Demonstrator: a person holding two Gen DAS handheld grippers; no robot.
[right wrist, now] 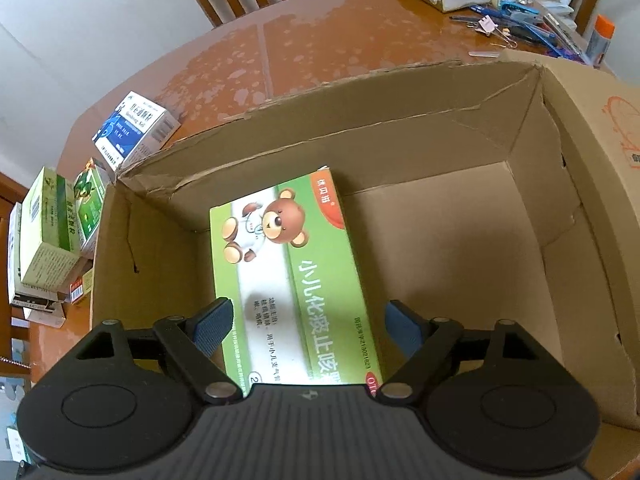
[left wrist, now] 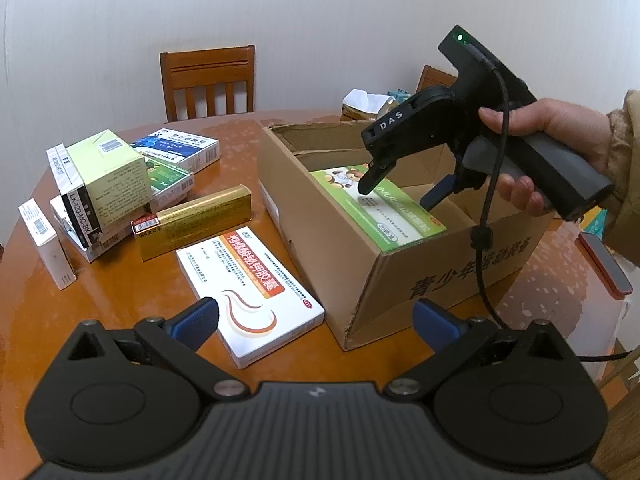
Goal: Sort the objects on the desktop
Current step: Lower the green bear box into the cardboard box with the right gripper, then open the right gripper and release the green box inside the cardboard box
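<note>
A green medicine box with a bear picture (right wrist: 296,276) (left wrist: 376,208) lies tilted inside the open cardboard box (right wrist: 440,128) (left wrist: 440,276). My right gripper (right wrist: 308,324) (left wrist: 396,194) hovers over the cardboard box, open, its blue pads on either side of the green box without gripping it. My left gripper (left wrist: 316,320) is open and empty above the table, over a white and orange medicine box (left wrist: 248,292) lying flat left of the cardboard box. A gold box (left wrist: 192,220) lies behind it.
A pile of medicine boxes (left wrist: 104,188) (right wrist: 52,236) sits at the table's left, with a blue and white box (left wrist: 180,148) (right wrist: 132,128) behind. Stationery, a jar and foil packaging (right wrist: 516,4) clutter the far right. A wooden chair (left wrist: 208,80) stands behind the table. A red-edged phone (left wrist: 604,268) lies at right.
</note>
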